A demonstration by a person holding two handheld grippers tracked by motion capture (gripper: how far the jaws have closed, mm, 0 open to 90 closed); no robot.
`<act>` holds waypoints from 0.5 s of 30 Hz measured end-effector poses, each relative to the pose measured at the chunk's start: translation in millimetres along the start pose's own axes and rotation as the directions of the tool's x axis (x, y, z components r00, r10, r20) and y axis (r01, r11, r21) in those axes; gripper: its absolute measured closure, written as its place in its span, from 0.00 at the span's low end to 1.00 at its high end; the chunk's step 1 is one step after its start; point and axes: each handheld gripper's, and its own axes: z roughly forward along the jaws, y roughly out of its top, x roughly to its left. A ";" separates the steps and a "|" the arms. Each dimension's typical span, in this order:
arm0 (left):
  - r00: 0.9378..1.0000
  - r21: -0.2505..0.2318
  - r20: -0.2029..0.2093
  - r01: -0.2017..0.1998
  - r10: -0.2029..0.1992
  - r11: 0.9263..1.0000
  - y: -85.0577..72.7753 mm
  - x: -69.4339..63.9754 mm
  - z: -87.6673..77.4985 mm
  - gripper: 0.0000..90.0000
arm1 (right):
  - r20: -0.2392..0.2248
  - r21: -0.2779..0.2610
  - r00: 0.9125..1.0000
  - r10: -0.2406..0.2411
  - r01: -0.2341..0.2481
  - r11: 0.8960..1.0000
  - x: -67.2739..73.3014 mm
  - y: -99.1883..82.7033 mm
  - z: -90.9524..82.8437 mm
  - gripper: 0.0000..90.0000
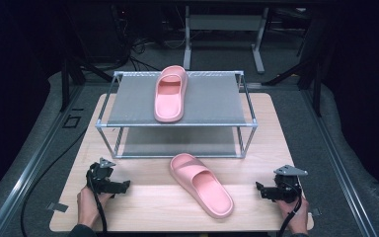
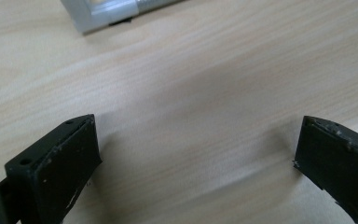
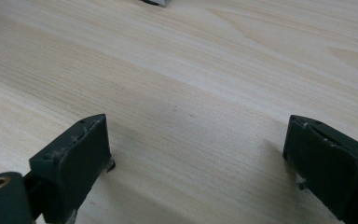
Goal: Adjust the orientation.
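One pink slipper (image 1: 170, 94) lies on the top shelf of a metal rack (image 1: 177, 124), toe toward me. A second pink slipper (image 1: 201, 184) lies on the wooden table (image 1: 143, 202) in front of the rack, angled toward the right. My left gripper (image 1: 126, 185) rests on the table at the front left, held by a hand, jaws wide apart with only bare wood between them (image 2: 198, 154). My right gripper (image 1: 259, 190) rests at the front right, likewise open over bare wood (image 3: 198, 154). Both point inward at the lower slipper, a little apart from it.
The rack has a lower grey shelf (image 1: 177, 143) with nothing on it. A corner foot of the rack (image 2: 107, 14) shows at the top of the left gripper view. Dark floor, cables and table legs (image 1: 222, 29) lie beyond the table.
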 end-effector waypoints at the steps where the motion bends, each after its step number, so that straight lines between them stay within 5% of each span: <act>1: 1.000 -0.009 0.000 -0.001 0.001 1.000 -0.6 0.2 0.4 0.00 | 0.000 0.000 1.000 0.000 0.000 1.000 0.0 0.0 0.0 0.08; 7: 1.000 -0.124 0.007 -0.011 0.012 0.992 -9.3 3.0 4.6 0.00 | 0.002 0.000 1.000 0.000 0.000 1.000 0.1 -0.1 -0.1 0.07; 15: 1.000 -0.128 0.018 -0.022 0.025 0.991 -9.9 4.4 4.4 0.00 | -0.008 0.055 1.000 -0.003 0.003 0.998 -1.3 4.5 -1.1 0.05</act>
